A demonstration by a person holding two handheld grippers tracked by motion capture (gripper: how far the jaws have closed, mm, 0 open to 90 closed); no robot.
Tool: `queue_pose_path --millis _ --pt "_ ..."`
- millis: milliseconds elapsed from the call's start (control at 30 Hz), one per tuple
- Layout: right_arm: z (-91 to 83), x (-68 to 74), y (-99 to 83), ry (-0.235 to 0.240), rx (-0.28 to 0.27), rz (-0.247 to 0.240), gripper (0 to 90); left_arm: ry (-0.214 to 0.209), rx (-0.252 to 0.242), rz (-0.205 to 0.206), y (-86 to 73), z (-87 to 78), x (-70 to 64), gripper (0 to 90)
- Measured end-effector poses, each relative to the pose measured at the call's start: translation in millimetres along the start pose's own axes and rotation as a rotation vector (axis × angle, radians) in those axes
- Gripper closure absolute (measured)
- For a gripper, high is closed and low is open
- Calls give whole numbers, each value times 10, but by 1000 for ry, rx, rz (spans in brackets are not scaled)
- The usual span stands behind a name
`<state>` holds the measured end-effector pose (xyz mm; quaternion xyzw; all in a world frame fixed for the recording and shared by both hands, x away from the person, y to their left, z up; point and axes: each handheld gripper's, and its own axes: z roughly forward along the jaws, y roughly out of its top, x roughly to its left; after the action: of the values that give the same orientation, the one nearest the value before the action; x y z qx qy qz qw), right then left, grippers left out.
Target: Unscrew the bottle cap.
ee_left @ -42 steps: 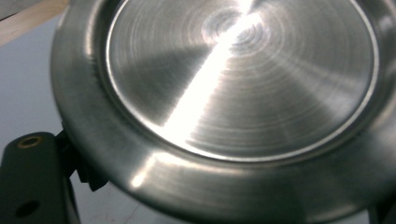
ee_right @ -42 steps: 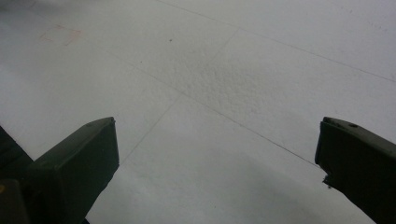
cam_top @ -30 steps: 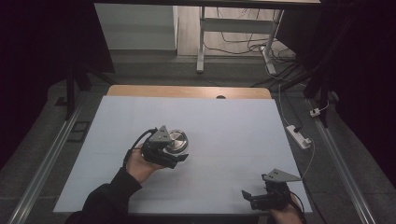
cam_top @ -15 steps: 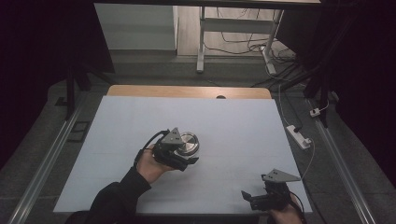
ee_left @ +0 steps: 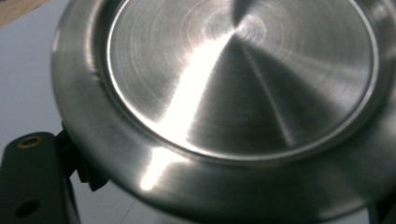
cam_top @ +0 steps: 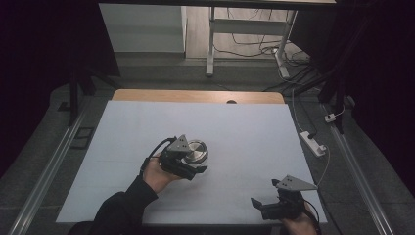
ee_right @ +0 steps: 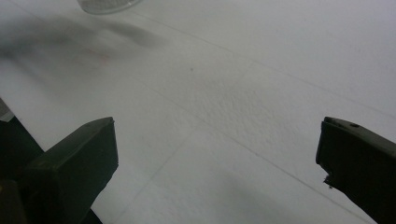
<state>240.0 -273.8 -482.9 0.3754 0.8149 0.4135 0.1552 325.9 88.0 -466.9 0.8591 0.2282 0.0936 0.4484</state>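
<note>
Moved since a second ago: left claw (cam_top: 195, 169) and the round steel vessel (cam_top: 196, 151) it carries, both shifted a little toward the right-hand side of the white surface (cam_top: 254, 137); right claw (cam_top: 260, 205) unchanged in place.

Left claw: held in the person's left hand (cam_top: 157, 172), dark sleeve (cam_top: 120, 211) behind it, grey three-cornered plate on top. Jaws closed on the vessel's rim. From the left gripper view, the vessel (ee_left: 233, 102) sits directly ahead of the claw and very close, brushed metal face with a raised ring, bright glare streak across it; one black jaw visible at lower left, pressed against the rim's underside.

Right claw: at the near right edge of the surface, well apart from the vessel. Jaws spread wide, nothing between them. From the right gripper view, bare white surface (ee_right: 243, 93) ahead of the claw; vessel edge (ee_right: 105, 5) just visible far ahead to the left, with its blurred shadow beside it.
</note>
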Motion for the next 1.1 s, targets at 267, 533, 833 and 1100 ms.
queue_pose_path --millis 267,533,833,1100 --pt "15 130 179 57 -33 -62 0 -34 -9 2 -8 -3 1 149" --pt "141 258 380 135 -37 -106 0 -38 -10 6 -6 -7 -6 149" --pt "270 368 681 183 -74 -153 0 -59 -14 4 -18 -6 -4 149" --pt "433 438 912 220 -72 -173 0 -54 -17 21 -15 -10 -22 149"
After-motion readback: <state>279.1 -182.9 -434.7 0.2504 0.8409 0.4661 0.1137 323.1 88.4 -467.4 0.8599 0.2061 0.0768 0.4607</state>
